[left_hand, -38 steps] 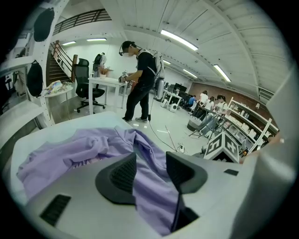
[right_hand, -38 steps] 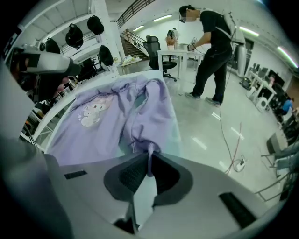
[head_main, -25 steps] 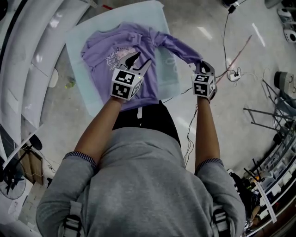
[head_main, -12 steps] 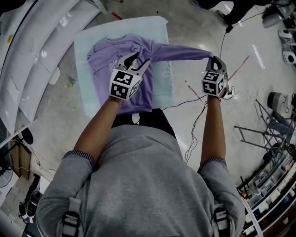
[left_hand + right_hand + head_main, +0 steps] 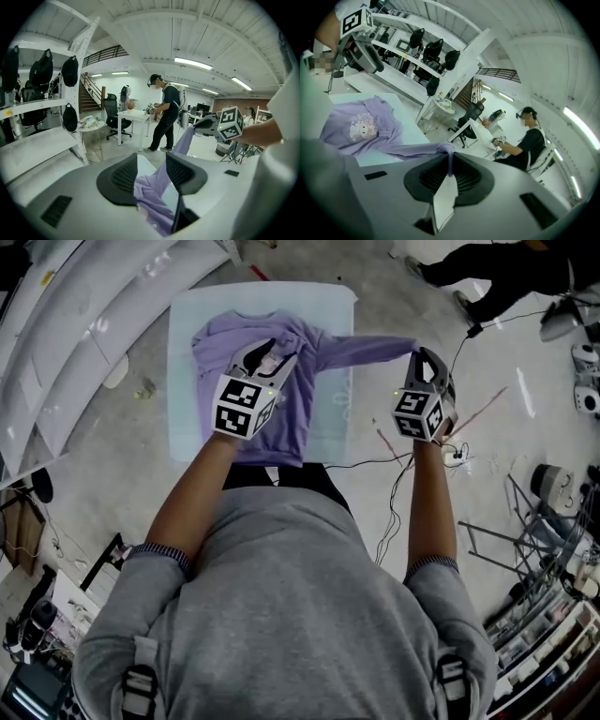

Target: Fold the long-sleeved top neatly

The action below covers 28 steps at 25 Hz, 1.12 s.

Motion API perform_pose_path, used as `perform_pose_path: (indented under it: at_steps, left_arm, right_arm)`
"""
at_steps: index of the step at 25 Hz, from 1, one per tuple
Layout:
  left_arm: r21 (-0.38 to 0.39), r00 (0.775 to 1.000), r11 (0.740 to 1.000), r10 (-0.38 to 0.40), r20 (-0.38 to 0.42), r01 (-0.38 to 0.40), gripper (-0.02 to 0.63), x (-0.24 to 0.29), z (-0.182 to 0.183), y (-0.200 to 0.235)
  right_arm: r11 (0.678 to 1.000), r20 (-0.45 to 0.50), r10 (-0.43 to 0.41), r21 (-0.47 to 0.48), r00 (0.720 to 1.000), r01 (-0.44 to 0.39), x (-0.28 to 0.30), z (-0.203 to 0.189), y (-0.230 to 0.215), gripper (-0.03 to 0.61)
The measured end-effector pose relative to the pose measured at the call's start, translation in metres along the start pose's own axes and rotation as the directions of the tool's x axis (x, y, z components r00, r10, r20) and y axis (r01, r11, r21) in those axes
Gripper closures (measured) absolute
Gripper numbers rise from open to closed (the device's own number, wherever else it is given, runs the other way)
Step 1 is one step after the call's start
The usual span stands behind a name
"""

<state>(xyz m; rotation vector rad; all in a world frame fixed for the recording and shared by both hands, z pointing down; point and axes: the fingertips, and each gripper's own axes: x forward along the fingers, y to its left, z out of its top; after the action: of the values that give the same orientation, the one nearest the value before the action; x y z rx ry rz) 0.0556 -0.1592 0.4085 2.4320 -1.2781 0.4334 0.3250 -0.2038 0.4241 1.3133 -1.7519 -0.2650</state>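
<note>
A purple long-sleeved top [image 5: 295, 418] lies face up on a pale mat [image 5: 333, 418]. Its right sleeve [image 5: 366, 348] is stretched out sideways off the body to my right gripper [image 5: 417, 352], which is shut on the cuff. In the right gripper view the sleeve [image 5: 412, 150] runs into that gripper [image 5: 450, 161], with the top [image 5: 361, 129] behind it. My left gripper [image 5: 281, 354] hovers over the chest print with its jaws apart. In the left gripper view the top [image 5: 150, 197] shows through the gap of that gripper [image 5: 152, 161].
White shelving [image 5: 56, 352] runs along the left. Cables [image 5: 403, 465] trail over the floor to the right of the mat. A person in black [image 5: 164, 117] stands by a white table [image 5: 133, 115]. Another person [image 5: 525, 140] sits at a desk.
My right gripper has risen and swung outward with the cuff, so the drooping sleeve now stretches straight. The left gripper has lifted higher above the top, still with its jaws apart.
</note>
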Motion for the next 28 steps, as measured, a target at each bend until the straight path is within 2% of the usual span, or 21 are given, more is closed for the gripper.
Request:
perform_pose_path:
  at_steps: [7, 12, 24, 28]
  left_arm:
    - [0.021, 0.999, 0.999, 0.025, 0.041, -0.026, 0.400, -0.022, 0.010, 0.040]
    - [0.009, 0.998, 0.999, 0.037, 0.058, -0.037, 0.400, -0.036, 0.010, 0.064]
    - [-0.064, 0.993, 0.992, 0.112, 0.041, -0.109, 0.400, -0.080, -0.023, 0.134]
    - [-0.086, 0.991, 0.988, 0.132, 0.029, -0.129, 0.400, -0.093, -0.038, 0.158]
  right_arm:
    - [0.997, 0.060, 0.015, -0.079, 0.998, -0.011, 0.007, 0.066, 0.027, 0.538]
    - [0.991, 0.122, 0.028, -0.130, 0.992, -0.012, 0.007, 0.112, 0.051, 0.538]
    - [0.952, 0.211, 0.169, -0.287, 0.963, -0.104, 0.033, 0.201, 0.158, 0.538]
    - [0.928, 0.221, 0.223, -0.345, 0.949, -0.138, 0.044, 0.225, 0.199, 0.538]
